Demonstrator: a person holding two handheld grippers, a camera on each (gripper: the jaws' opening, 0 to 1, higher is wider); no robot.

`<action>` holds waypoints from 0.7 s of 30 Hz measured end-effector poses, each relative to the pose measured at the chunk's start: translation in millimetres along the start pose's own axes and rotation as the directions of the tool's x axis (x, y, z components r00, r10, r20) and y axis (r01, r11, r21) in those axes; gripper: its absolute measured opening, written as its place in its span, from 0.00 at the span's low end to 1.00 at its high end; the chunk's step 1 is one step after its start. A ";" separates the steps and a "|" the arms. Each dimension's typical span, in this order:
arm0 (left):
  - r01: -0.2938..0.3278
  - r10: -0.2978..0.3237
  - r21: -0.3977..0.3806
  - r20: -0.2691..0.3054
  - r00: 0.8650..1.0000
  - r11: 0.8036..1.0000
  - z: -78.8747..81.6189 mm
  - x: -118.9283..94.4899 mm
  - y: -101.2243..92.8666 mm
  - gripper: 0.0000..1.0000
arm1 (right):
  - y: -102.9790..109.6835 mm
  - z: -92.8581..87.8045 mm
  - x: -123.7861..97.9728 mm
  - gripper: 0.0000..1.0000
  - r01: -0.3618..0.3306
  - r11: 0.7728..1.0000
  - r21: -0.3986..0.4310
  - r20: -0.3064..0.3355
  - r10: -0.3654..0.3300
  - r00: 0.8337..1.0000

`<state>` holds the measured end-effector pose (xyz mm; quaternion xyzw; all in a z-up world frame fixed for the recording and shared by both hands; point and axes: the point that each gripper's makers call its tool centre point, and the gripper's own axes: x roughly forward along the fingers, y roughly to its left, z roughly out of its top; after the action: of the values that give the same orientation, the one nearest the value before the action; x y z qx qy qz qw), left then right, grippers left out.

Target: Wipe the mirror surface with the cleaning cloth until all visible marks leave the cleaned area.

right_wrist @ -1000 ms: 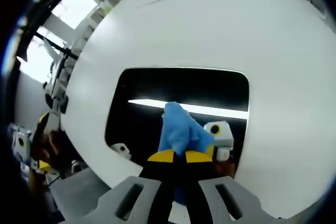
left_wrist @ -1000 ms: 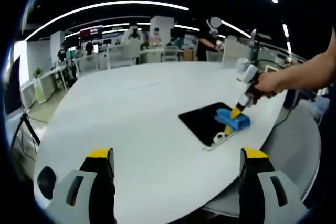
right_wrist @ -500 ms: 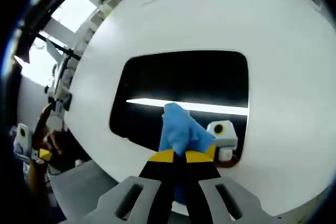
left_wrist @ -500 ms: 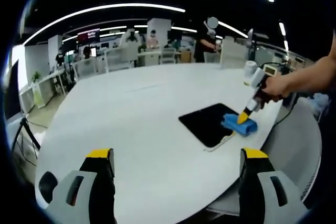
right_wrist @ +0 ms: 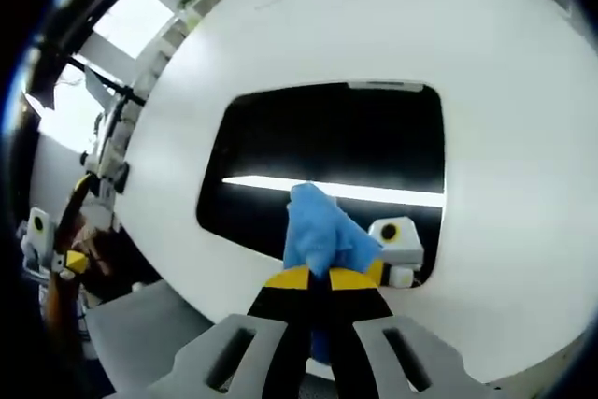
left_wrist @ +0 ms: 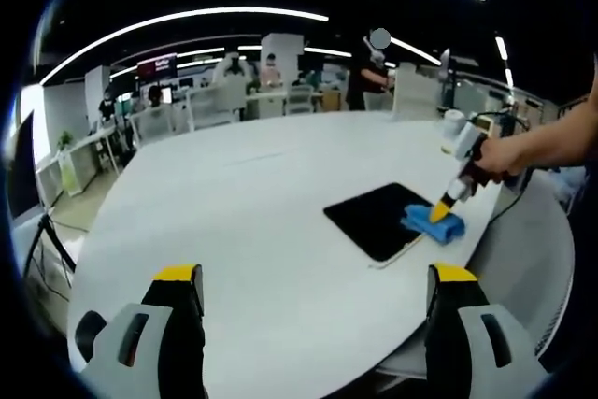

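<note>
Right gripper view: cloth [right_wrist: 320,234] near mirror [right_wrist: 327,151] edge.

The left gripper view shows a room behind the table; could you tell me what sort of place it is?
Probably an open-plan office: rows of desks with people at the back, long ceiling light strips, and a large round white table.

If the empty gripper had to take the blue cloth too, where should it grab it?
Probably the bunched-up tip of the soft blue cleaning cloth, sticking out past the right gripper, which is shut on its other end. That tip stands clear of the dark rectangular mirror, so the open left gripper could come from the far side.
</note>
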<state>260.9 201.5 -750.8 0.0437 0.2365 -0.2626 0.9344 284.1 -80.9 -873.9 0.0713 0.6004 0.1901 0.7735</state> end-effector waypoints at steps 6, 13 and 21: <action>0.006 -0.006 -0.002 -0.007 1.000 1.000 -1.3 4.3 -4.1 1.00 | 1.4 -1.2 -2.1 0.00 -0.014 1.000 0.011 0.001 0.014 1.000; 0.010 -0.010 -0.011 -0.016 1.000 1.000 -6.4 8.6 -8.8 1.00 | 1.2 -1.3 -2.7 0.00 -0.031 0.999 0.022 -0.003 0.031 1.000; 0.007 -0.007 -0.017 -0.004 1.000 1.000 0.6 11.1 -8.8 0.99 | -5.4 -2.9 -5.2 0.00 -0.026 1.000 0.017 -0.015 0.026 1.000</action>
<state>264.9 188.5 -755.0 0.0352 0.2407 -0.2639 0.9334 281.4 -88.1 -871.8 0.0841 0.6068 0.1956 0.7658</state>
